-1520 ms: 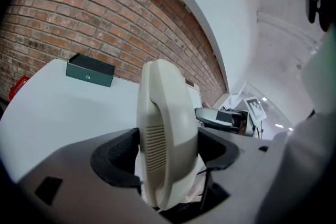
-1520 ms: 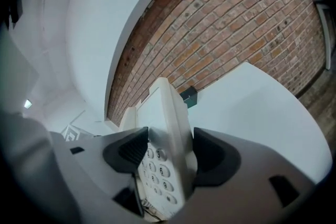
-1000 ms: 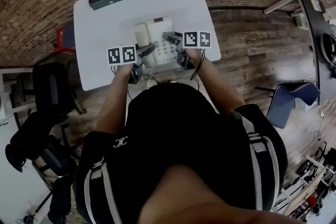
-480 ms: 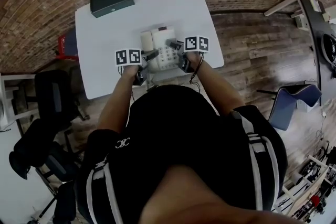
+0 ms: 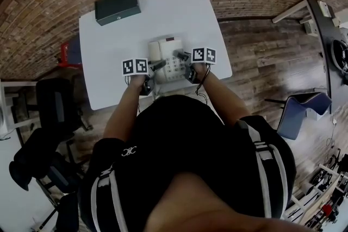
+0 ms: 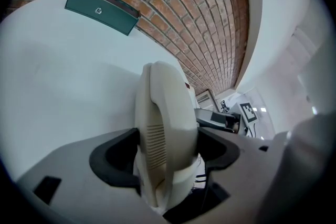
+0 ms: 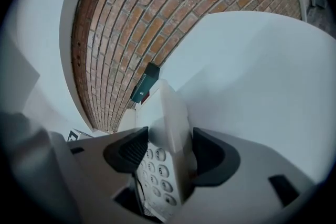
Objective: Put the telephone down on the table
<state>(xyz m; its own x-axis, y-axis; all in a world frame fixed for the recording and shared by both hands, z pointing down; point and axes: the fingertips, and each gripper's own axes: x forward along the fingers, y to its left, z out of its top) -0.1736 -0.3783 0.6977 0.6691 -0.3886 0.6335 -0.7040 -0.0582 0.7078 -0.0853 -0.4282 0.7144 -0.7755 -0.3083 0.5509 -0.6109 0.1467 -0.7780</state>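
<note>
While over 1 table (image 5: 119, 35), 1 telephone (image 5: 168, 57) in L gripper (image 6: 167, 150), R gripper (image 7: 167, 152).

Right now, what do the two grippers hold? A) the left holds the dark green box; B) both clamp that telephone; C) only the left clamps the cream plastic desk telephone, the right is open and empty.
B: the left gripper has its jaws pressed on the handset side of the cream plastic desk telephone, and the right gripper has its jaws on the keypad side.
</note>
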